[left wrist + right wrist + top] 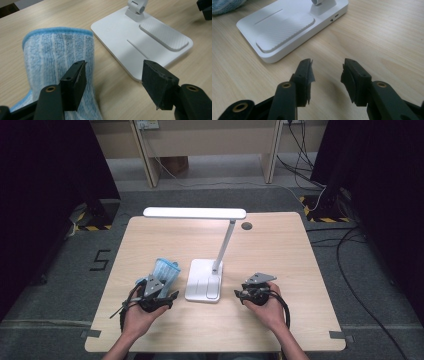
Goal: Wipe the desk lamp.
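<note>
The left hand-held gripper (pixel 113 82) stands with its jaws spread wide and nothing pressed between them: in the left gripper view the blue striped cloth (pixel 58 62) lies behind and beside the left-hand jaw, rumpled so that one fold stands up with its darker hemmed edge on top, and the gap between the two pads looks down on bare wood. Whether that jaw brushes the cloth cannot be told. In the high view the same hand-held gripper (pixel 159 296) sits in the person's left hand (pixel 137 317) at the near left of the bench (pixel 280 320), with the cloth (pixel 165 269) just ahead of it, near the left edge of the lamp's base. The right hand-held gripper (pixel 325 75) is also open, its jaws parted moderately (less widely than the left pair) over empty bench surface, gripping nothing; the high view shows it (pixel 246 295) in the right hand (pixel 270 309) just to the right of the lamp base, its jaws turned toward that base. Between the two hands stands the white desk lamp (pixel 205 280): a flat rectangular base with a ribbed pad and a shallow groove on top, a slanted stem rising from its far end, and a long light bar (pixel 195 212) lying level across the far part of the bench. A small round dark grommet (pixel 246 225) sits in the bench top near the far right end of that bar.
</note>
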`<act>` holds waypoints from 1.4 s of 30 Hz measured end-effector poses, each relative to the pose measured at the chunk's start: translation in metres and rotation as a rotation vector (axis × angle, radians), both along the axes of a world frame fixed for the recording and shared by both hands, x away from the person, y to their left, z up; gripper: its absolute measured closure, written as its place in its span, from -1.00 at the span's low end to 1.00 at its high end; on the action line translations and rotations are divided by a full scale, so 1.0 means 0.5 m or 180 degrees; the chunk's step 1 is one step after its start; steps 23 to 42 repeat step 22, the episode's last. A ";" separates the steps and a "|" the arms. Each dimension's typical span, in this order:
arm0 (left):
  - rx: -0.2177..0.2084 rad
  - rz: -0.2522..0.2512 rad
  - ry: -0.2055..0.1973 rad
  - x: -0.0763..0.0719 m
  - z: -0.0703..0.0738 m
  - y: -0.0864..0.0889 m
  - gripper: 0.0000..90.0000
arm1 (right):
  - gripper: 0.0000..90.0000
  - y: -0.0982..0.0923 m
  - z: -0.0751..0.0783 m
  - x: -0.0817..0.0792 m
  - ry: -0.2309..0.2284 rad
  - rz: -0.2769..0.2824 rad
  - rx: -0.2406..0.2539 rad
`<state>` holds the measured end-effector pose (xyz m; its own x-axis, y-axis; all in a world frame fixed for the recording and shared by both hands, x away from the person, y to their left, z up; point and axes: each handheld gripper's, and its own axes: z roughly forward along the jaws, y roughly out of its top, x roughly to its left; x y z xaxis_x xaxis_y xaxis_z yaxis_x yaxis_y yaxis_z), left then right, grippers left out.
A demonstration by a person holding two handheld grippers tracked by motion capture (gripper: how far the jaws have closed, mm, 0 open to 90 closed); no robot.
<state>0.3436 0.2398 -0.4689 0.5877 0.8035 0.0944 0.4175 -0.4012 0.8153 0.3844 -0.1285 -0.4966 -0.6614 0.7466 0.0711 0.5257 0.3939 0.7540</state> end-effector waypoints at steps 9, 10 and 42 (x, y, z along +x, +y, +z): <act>-0.0056 0.0226 -0.0114 -0.069 -0.040 0.073 -0.40 | 0.17 -0.052 -0.007 -0.036 -0.0099 -0.0167 0.0070; -0.0067 0.0248 -0.0100 -0.073 -0.045 0.080 -0.42 | 0.14 -0.059 -0.009 -0.039 -0.0131 -0.0190 0.0078; -0.0195 0.0449 -0.0063 -0.065 -0.076 0.111 -0.46 | -0.09 -0.079 -0.025 -0.055 -0.0455 -0.0480 0.0241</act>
